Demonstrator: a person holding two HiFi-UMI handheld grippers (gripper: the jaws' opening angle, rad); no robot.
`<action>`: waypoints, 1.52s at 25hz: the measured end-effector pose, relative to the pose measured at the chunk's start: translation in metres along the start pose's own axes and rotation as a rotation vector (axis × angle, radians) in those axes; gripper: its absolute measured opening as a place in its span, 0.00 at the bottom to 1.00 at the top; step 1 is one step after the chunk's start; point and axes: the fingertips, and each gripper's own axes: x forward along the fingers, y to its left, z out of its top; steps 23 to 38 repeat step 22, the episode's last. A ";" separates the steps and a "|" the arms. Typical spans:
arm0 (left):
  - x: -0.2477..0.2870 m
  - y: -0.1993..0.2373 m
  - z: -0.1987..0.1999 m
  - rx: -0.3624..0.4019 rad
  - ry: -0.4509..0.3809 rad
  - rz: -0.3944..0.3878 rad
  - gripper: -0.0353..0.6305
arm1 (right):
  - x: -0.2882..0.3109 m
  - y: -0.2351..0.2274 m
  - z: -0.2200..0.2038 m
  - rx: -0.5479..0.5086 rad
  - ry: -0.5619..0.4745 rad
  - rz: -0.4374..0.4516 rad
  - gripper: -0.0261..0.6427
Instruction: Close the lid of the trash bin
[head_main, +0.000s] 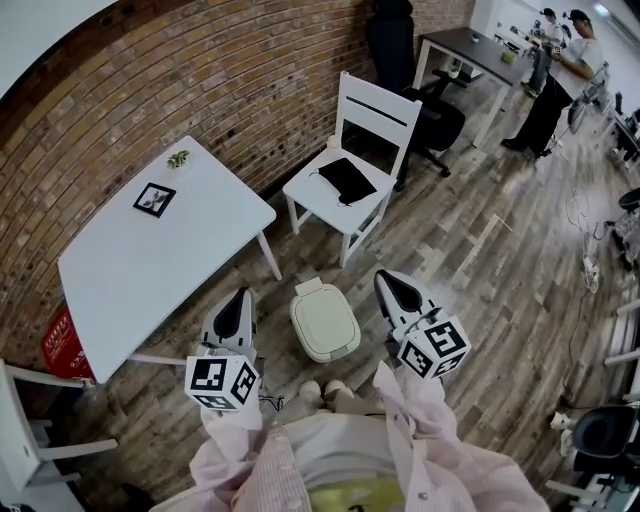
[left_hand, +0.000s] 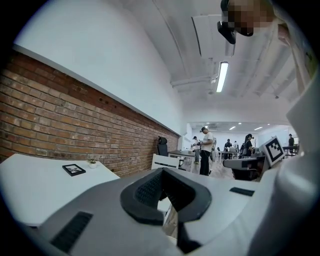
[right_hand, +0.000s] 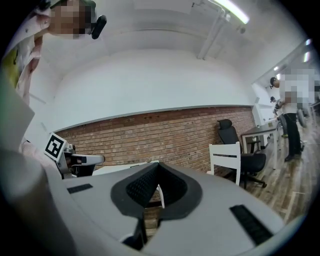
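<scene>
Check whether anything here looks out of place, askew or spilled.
Nothing much stands out. The trash bin stands upright on the floor with its lid down, and nothing is spilled around it. The only stray item is a black pouch lying on the seat of the white chair.

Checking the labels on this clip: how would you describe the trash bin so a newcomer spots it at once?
Find the white table against the brick wall, then the white chair beside it. On the wood floor in front of both stands the trash bin: low, cream, rounded, lid shut, far smaller than either.
</scene>
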 end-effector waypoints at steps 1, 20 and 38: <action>-0.001 0.001 0.001 -0.001 -0.002 0.002 0.04 | -0.001 0.000 0.001 -0.001 -0.003 -0.002 0.04; -0.010 -0.006 -0.002 0.003 0.007 0.009 0.04 | -0.015 0.003 0.007 0.003 -0.030 0.010 0.04; -0.012 -0.007 -0.003 -0.005 0.010 0.006 0.04 | -0.016 0.005 0.005 0.004 -0.028 0.014 0.04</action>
